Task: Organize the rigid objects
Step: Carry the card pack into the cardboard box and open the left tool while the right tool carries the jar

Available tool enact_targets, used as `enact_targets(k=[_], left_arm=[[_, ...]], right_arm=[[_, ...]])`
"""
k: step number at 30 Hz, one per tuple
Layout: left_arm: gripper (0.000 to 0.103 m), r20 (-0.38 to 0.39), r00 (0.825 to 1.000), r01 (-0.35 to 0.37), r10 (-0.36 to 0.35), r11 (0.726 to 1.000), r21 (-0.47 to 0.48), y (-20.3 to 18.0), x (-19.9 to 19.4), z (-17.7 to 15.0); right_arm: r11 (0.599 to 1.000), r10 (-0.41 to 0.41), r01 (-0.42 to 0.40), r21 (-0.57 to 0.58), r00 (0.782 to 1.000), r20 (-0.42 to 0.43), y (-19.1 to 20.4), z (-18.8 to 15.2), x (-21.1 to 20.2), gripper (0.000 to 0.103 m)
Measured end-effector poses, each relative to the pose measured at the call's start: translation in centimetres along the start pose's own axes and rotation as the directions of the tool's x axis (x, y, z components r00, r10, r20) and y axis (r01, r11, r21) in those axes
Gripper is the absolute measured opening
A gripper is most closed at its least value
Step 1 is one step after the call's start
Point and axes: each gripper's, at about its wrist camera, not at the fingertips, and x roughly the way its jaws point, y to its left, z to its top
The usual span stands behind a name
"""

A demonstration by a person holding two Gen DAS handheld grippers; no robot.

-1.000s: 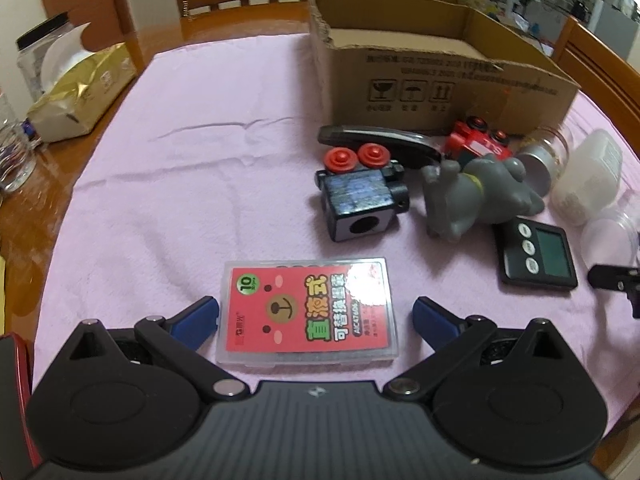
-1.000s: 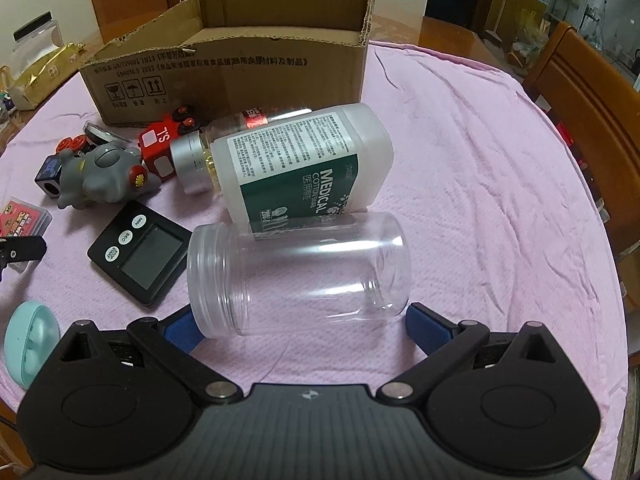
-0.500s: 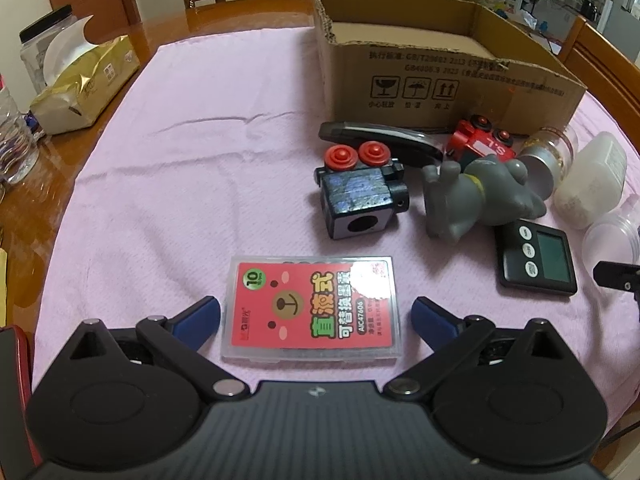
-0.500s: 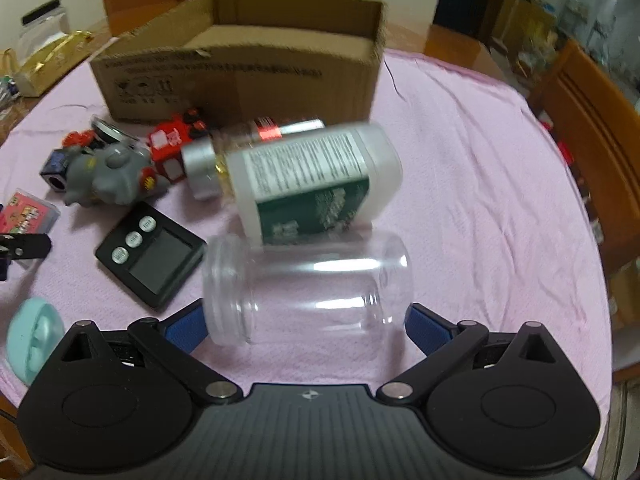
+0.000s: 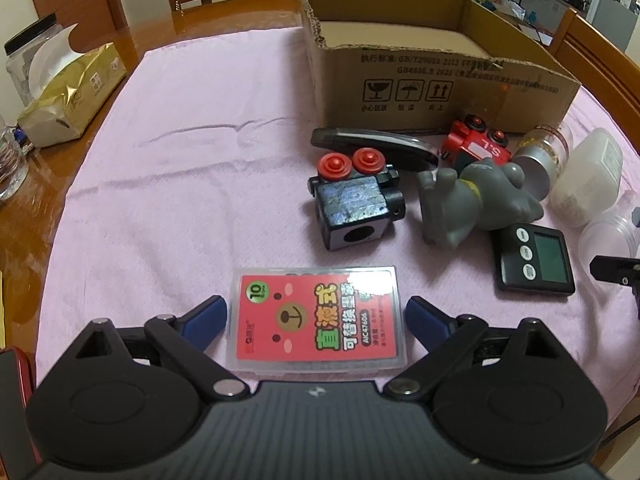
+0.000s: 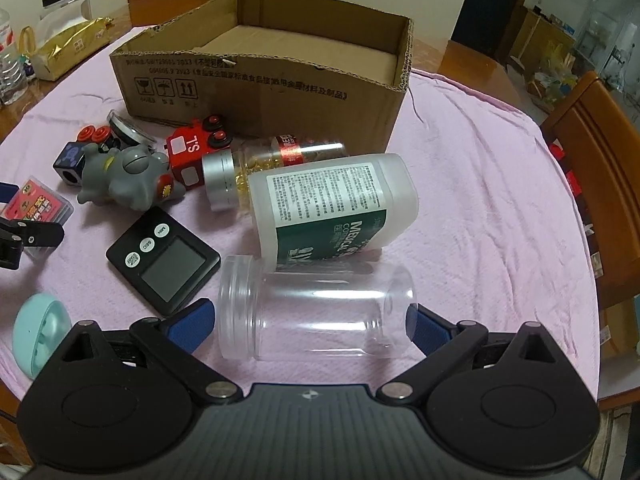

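The cardboard box [image 6: 260,76] is seen open-topped at the back of the pink cloth [image 5: 180,160], with nothing visible inside it, so the sorting is judged barely started. Ahead of it the loose items lie unsorted: white medical bottle [image 6: 332,208] on its side, capsule bottle [image 6: 272,160], grey toy figure [image 5: 472,200], black timer [image 6: 164,256], red toy truck [image 6: 196,148], black toy block [image 5: 356,208]. Compared with a second ago, the clear jar [image 6: 316,312] is framed closer between the fingers of the right gripper [image 6: 308,320]; its base appears touched by the right pad and a small gap is left at the lid-end pad, so the jaws are read as not yet clamped (the grip is probably next). The red card case [image 5: 316,320] is now bracketed more tightly by the left gripper [image 5: 316,316], whose jaws are closing; thin gaps are still seen on both sides, so nothing is held yet. Both pickups are thus lined up at once, and a lift toward the box is expected once the pads bite. The jar is round and slick, so slipping is judged possible.
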Motion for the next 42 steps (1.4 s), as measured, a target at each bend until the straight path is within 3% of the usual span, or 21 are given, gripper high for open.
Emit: enact_targets(k=[3,19,24,33,42], left_arm=[[0.089,0.002,1.0,0.008,-0.008,1.0,0.005,0.0,-0.1,0.1],[0.088,-0.074,0.996,0.062,-0.058,0.997,0.046,0.7,-1.5,1.4],[0.088,-0.078,0.993,0.099,-0.089,0.986,0.131,0.2,-4.0,2.9],[0.088,0.007,0.987,0.151,-0.159,0.946,0.287,-1.7,-8.4,8.0],[0.089,0.093,0.975,0.161,-0.204,0.926,0.34,-3.1,-8.0,14.4]], right_arm=[[1.0,-0.005,0.005,-0.001,1.0,-0.007,0.0,0.1,0.0,0.096],[0.999,0.029,-0.03,-0.026,0.999,-0.042,-1.1,0.5,-2.0,0.095],[0.997,0.066,-0.068,-0.047,0.997,-0.034,-1.8,1.3,-4.1,0.095],[0.99,0.13,-0.127,-0.065,0.99,0.053,-3.0,5.0,-8.4,0.095],[0.988,0.147,-0.138,-0.066,0.976,0.162,-3.0,9.5,-10.0,0.095]])
